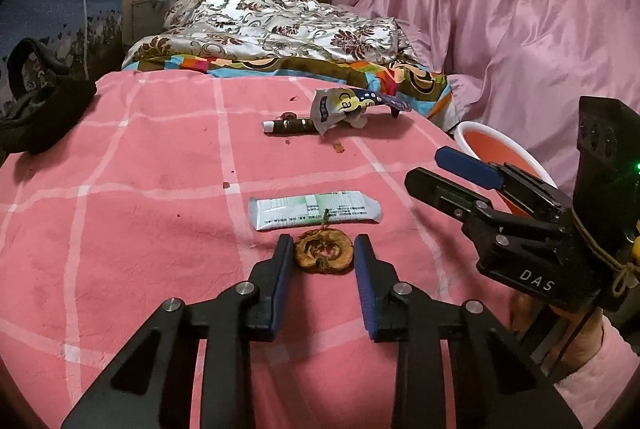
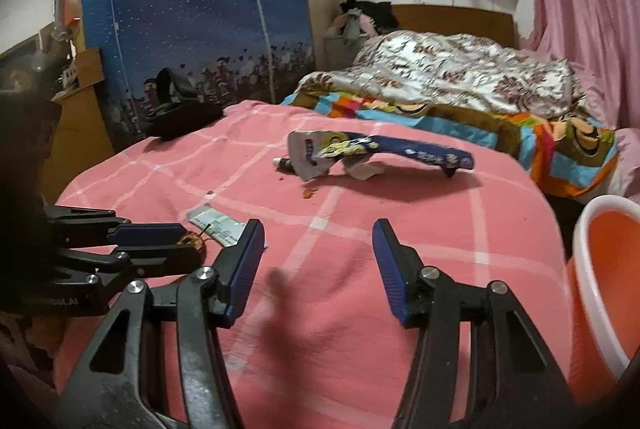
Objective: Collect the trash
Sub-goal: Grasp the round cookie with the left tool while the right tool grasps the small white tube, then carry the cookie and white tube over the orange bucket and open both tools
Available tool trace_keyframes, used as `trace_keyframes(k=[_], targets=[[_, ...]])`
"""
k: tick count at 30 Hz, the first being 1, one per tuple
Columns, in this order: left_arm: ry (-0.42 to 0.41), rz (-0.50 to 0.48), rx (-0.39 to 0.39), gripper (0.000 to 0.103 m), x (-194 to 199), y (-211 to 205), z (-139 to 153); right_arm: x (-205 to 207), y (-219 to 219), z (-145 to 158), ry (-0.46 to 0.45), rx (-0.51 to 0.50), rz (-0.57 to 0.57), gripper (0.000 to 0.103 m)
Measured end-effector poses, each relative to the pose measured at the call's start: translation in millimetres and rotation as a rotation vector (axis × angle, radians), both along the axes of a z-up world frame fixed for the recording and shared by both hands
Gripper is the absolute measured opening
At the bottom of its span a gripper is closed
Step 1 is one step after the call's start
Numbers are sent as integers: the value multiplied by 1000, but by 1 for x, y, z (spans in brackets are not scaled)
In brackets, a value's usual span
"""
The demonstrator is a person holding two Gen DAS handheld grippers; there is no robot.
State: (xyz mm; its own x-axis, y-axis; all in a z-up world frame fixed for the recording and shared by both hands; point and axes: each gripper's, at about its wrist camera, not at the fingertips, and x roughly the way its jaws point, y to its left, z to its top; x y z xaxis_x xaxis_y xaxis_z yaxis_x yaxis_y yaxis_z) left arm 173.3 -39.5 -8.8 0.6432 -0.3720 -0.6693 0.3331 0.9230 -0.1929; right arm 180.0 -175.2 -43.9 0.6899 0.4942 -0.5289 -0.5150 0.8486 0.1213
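Note:
A browned apple core (image 1: 324, 256) with a stem lies on the pink checked bedspread (image 1: 140, 209). My left gripper (image 1: 324, 243) is around it, and both blue pads touch its sides. The right wrist view shows the same grip (image 2: 191, 242) from the side. Just beyond the core is a flat white-and-green wrapper (image 1: 314, 209). Farther off lie a crumpled blue-and-white snack wrapper (image 1: 352, 105) and a dark stick-shaped packet (image 1: 288, 126). My right gripper (image 2: 318, 229) hovers open over bare bedspread with nothing between its fingers; in the left wrist view the right gripper (image 1: 426, 167) is at the right.
An orange bin with a white rim (image 2: 600, 269) stands off the bed's right edge. A black garment (image 1: 40, 109) lies at the left edge. A floral quilt (image 1: 280, 25) is heaped at the far end, and a pink curtain (image 1: 520, 9) hangs on the right.

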Motion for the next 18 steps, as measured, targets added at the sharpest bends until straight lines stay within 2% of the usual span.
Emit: trace_keyframes(k=[5, 11, 13, 14, 18], targets=[[-17, 48, -6, 26, -3, 10, 3, 12, 18, -5, 74, -5, 96, 63], [-24, 144, -7, 26, -5, 35, 7, 12, 42, -7, 73, -74, 198, 62], [-26, 162, -12, 26, -8, 41, 8, 11, 48, -8, 72, -104, 223, 51], [-28, 171, -14, 26, -8, 44, 8, 10, 51, -10, 72, -117, 241, 38], [-31, 181, -25, 26, -13, 49, 11, 0, 56, -11, 41, -166, 251, 36]])
